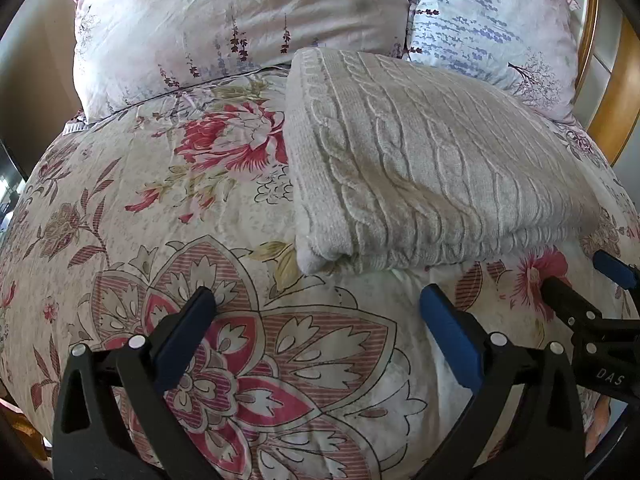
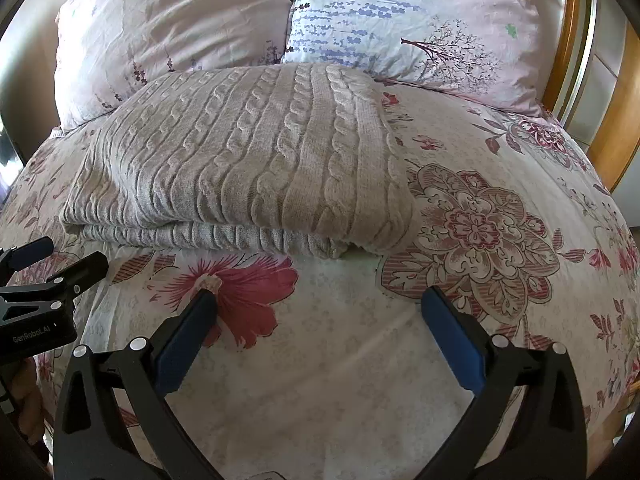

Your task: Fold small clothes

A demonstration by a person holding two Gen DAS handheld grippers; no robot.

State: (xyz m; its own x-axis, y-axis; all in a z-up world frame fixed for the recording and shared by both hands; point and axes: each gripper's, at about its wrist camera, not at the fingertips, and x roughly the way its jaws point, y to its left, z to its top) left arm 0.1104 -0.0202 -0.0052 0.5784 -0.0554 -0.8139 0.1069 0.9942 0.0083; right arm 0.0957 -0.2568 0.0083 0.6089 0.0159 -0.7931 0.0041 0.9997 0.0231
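A cream cable-knit sweater (image 1: 420, 160) lies folded in a thick rectangle on the floral bedspread (image 1: 160, 208); it also shows in the right wrist view (image 2: 248, 160). My left gripper (image 1: 316, 300) is open and empty, just short of the sweater's near folded edge. My right gripper (image 2: 320, 300) is open and empty, also just short of that edge. The right gripper shows at the right of the left wrist view (image 1: 580, 284). The left gripper shows at the left of the right wrist view (image 2: 64, 260).
Two floral pillows (image 1: 240, 20) (image 1: 500, 28) lean behind the sweater at the head of the bed. A wooden headboard (image 2: 616, 120) curves along the right. The bedspread (image 2: 500, 240) extends to either side of the sweater.
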